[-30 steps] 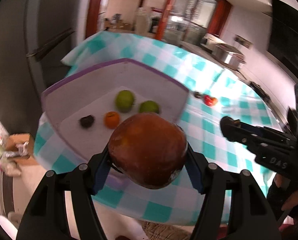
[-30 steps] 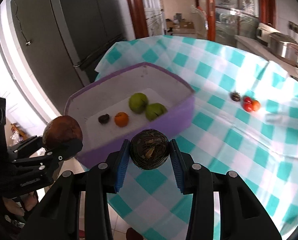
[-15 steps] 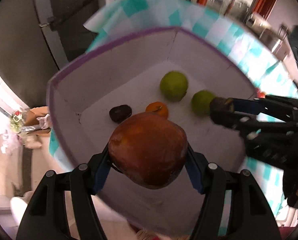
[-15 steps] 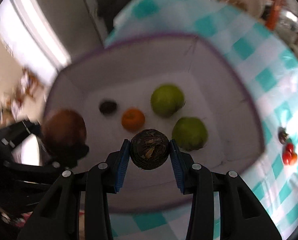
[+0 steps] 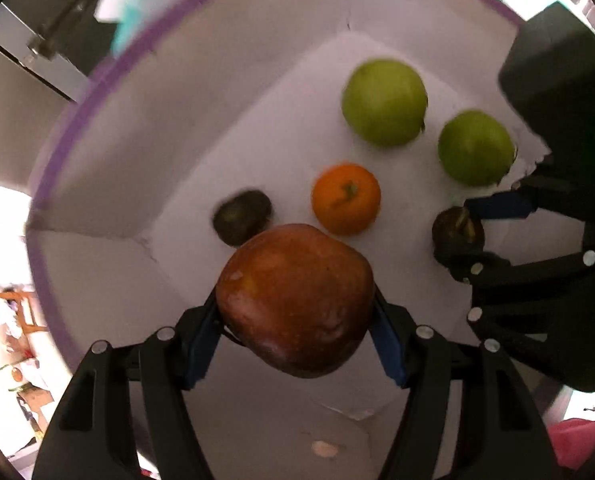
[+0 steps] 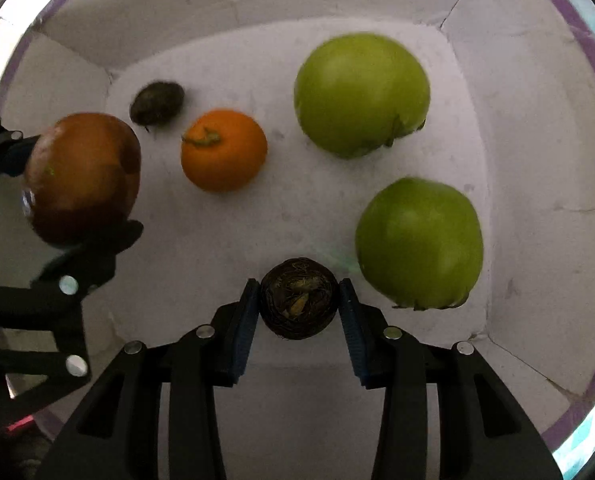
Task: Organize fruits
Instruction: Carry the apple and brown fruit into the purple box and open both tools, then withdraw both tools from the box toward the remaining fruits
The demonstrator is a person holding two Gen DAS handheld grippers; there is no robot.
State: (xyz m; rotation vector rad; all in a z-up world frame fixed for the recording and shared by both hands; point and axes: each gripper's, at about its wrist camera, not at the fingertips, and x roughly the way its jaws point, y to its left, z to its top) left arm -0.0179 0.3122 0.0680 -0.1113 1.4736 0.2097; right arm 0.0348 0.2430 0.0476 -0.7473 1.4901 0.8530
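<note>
The left gripper [image 5: 295, 320] is clamped on a large reddish-brown fruit [image 5: 295, 300], its blue pads pressed against the fruit's two sides, and it hangs inside a white bin with a purple rim [image 5: 57, 152]. Just beyond the held fruit, on the bin floor, lie a small dark fruit [image 5: 242, 216] slightly to the left and an orange [image 5: 346, 199] slightly to the right. Farther ahead and to the right sit two green fruits, the far green fruit [image 5: 384, 103] and the near green fruit [image 5: 475, 147], close to each other but apart.

The right gripper [image 6: 299, 304] is closed around a small dark round fruit [image 6: 299, 298], gripped between its blue pads, also within the bin. Just to the right of its fingertips sits the near green fruit [image 6: 419, 242]; whether it touches the right pad cannot be told. The far green fruit [image 6: 361, 94] lies ahead and a little right. The orange [image 6: 223, 150] is ahead and to the left, with the small dark fruit [image 6: 157, 103] beyond it, near the far-left corner. The left gripper [image 6: 85, 216] with its reddish-brown fruit [image 6: 83, 176] shows well off to the left, beside the orange.
</note>
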